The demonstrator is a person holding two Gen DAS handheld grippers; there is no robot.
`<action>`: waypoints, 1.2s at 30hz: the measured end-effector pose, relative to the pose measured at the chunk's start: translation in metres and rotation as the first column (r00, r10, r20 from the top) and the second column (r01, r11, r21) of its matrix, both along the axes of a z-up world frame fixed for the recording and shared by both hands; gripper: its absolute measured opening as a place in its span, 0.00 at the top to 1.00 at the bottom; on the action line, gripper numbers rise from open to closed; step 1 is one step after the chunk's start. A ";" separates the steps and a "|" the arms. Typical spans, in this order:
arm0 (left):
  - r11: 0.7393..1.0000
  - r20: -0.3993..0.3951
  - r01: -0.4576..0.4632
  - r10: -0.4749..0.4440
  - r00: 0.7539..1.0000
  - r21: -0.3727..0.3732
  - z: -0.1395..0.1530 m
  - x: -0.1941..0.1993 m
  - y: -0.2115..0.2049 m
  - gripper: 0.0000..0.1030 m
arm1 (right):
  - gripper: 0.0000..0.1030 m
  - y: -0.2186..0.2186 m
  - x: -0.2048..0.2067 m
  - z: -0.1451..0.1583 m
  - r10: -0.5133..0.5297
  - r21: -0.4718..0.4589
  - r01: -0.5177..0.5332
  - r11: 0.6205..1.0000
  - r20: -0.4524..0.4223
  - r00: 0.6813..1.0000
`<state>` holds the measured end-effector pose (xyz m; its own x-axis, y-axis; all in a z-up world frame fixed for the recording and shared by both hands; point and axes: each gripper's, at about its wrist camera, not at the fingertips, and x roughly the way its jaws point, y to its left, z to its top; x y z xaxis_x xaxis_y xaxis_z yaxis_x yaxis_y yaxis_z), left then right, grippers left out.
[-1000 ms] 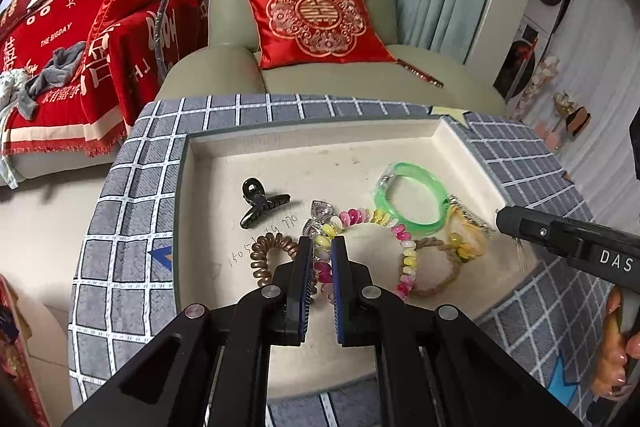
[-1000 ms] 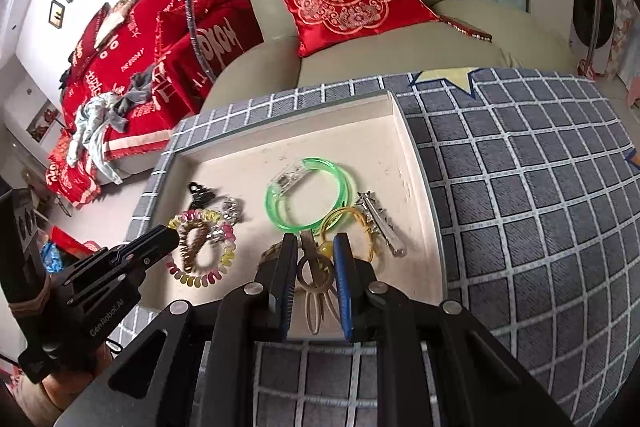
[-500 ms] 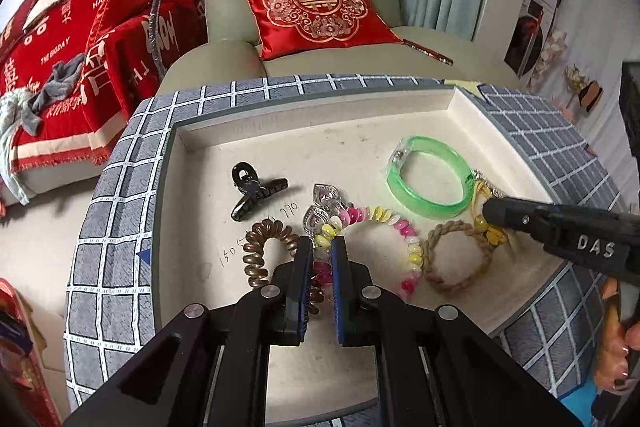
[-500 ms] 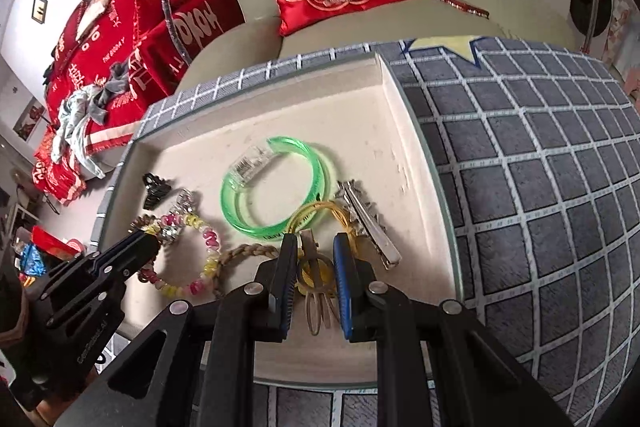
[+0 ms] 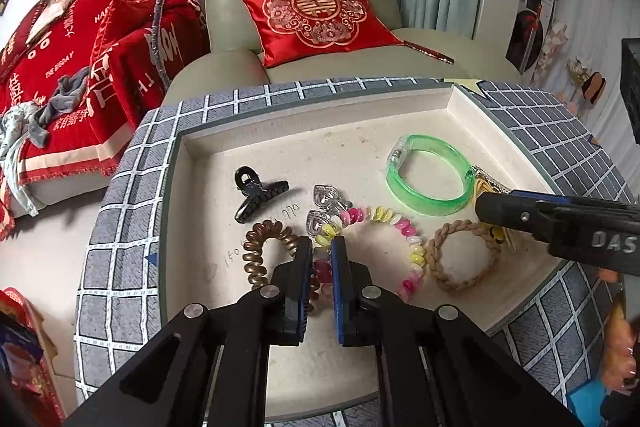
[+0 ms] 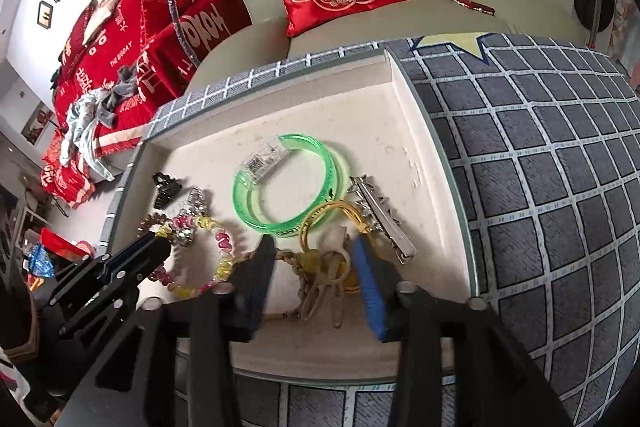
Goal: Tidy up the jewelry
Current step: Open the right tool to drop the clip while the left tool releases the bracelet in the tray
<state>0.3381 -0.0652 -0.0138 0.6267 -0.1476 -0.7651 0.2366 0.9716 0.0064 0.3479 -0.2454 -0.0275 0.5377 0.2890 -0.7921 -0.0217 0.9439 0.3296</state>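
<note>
Right gripper (image 6: pixel 316 267) hangs spread at lower centre of its view, fingers straddling a tan knotted cord ornament with yellow beads (image 6: pixel 326 277) in the shallow cream tray (image 6: pixel 424 131); the cord's long axis runs along the fingers, toward the camera. Left gripper (image 5: pixel 321 259), nearly closed, pinches the pink-and-yellow beaded bracelet (image 5: pixel 404 227) at lower centre of its view. The ornament lies nearer the right claw.

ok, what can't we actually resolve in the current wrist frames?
- Left wrist view: whether the left gripper pinches the beaded bracelet; its fingers cover that section.
- Left wrist view: yellow cord mostly hidden behind the right gripper.
- Right wrist view: the tangle between the open right gripper's fingers is motion-blurred.
- Left wrist view: handwriting on the tray too small to read.
</note>
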 end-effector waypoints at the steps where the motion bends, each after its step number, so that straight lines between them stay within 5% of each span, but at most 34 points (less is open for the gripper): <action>1: 1.000 0.002 -0.003 0.003 1.000 0.000 0.001 0.000 0.000 0.77 | 0.47 0.000 -0.001 0.003 0.002 0.010 -0.002 1.000 0.008 1.000; 36: 0.998 -0.057 -0.051 0.049 0.997 -0.043 0.007 0.011 0.011 0.77 | 0.46 -0.012 -0.024 0.033 -0.024 0.021 0.023 1.000 0.055 0.998</action>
